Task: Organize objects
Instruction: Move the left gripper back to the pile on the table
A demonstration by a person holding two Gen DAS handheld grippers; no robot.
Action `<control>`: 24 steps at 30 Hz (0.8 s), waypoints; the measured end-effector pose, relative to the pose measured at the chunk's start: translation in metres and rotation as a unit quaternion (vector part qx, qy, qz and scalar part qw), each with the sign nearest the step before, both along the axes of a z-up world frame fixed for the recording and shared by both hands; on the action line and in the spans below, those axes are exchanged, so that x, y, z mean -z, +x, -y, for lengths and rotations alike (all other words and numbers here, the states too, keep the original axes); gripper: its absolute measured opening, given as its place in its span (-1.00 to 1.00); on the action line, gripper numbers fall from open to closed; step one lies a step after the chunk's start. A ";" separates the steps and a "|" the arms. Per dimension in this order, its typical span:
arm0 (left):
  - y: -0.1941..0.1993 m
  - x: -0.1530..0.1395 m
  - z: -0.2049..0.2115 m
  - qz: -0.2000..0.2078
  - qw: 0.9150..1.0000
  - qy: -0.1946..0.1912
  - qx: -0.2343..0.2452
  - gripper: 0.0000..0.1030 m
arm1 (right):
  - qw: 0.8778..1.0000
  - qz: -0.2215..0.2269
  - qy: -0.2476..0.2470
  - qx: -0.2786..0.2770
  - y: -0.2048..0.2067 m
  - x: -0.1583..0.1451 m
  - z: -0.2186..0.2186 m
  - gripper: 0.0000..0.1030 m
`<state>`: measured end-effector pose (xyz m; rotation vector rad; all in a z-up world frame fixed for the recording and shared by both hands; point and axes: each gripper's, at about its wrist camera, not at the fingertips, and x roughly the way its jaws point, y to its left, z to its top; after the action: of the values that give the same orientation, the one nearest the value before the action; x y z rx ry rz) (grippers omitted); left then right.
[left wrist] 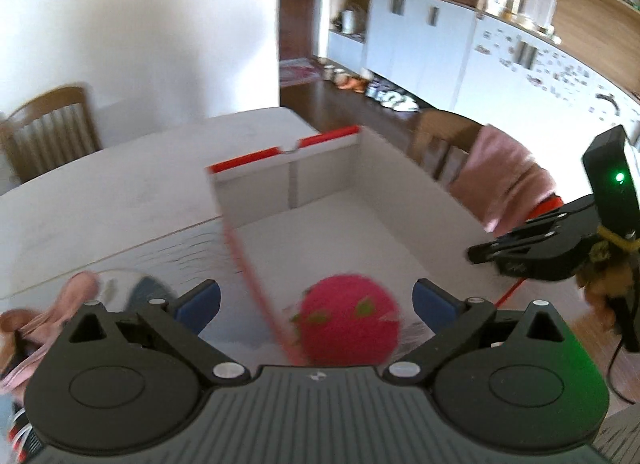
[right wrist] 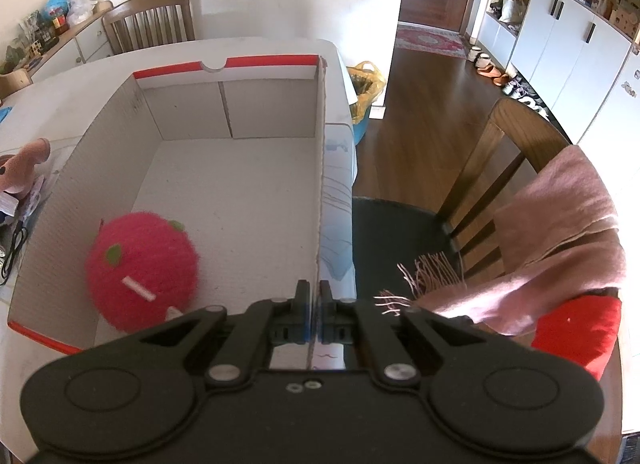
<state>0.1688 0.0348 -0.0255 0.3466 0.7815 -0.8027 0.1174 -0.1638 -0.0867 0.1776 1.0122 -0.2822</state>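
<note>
One red plush ball (right wrist: pixel 142 272) inside cardboard box (right wrist: pixel 248 112); left jaws wide, right jaws clamping box wall.

box (right wrist: pixel 236 192): corrugated cardboard, matt, pale inside, glossy red along the rim
ball (right wrist: pixel 142 270): fuzzy red plush, matt, small green felt patches
left gripper (left wrist: pixel 316 304): black matt plastic, ribbed casing, blue pads, shiny metal pins
right gripper (right wrist: pixel 314 304): same black matt plastic, metal pins
table (left wrist: pixel 140 180): smooth, pale, slightly sheened top
chair (right wrist: pixel 516 136): dark varnished wood, glossy
scarf (right wrist: pixel 560 232): soft pink woven cloth, fringed end
floor (right wrist: pixel 424 104): polished dark wood
</note>
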 end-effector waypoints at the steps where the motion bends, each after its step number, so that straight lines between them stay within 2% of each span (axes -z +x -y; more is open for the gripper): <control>1: 0.000 0.000 -0.008 0.005 1.000 -0.001 -0.010 0.99 | 1.000 -0.001 0.000 0.000 0.000 0.000 0.000 -0.95; 7: 0.000 0.014 -0.065 0.023 0.996 -0.001 -0.090 0.99 | 1.000 -0.005 -0.003 0.004 0.001 0.001 -0.001 -0.95; 10: 0.000 0.029 -0.091 0.033 0.990 0.020 -0.135 0.99 | 1.000 -0.007 -0.005 0.005 0.002 0.001 -0.002 -0.95; 13: 0.003 0.045 -0.115 0.024 0.983 0.036 -0.176 0.99 | 1.000 -0.010 -0.007 0.007 0.001 0.002 -0.003 -0.95; 19: 0.007 0.066 -0.167 0.023 0.962 0.056 -0.268 0.99 | 1.000 -0.013 -0.011 0.008 0.002 0.000 -0.005 -0.95; 24: 0.014 0.083 -0.200 -0.001 0.943 0.066 -0.327 0.97 | 1.000 -0.015 -0.013 0.007 0.003 -0.001 -0.006 -0.95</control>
<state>0.1823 0.2347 -0.1086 0.1840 0.8836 -0.1252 0.1200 -0.1576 -0.0862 0.1563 1.0372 -0.3118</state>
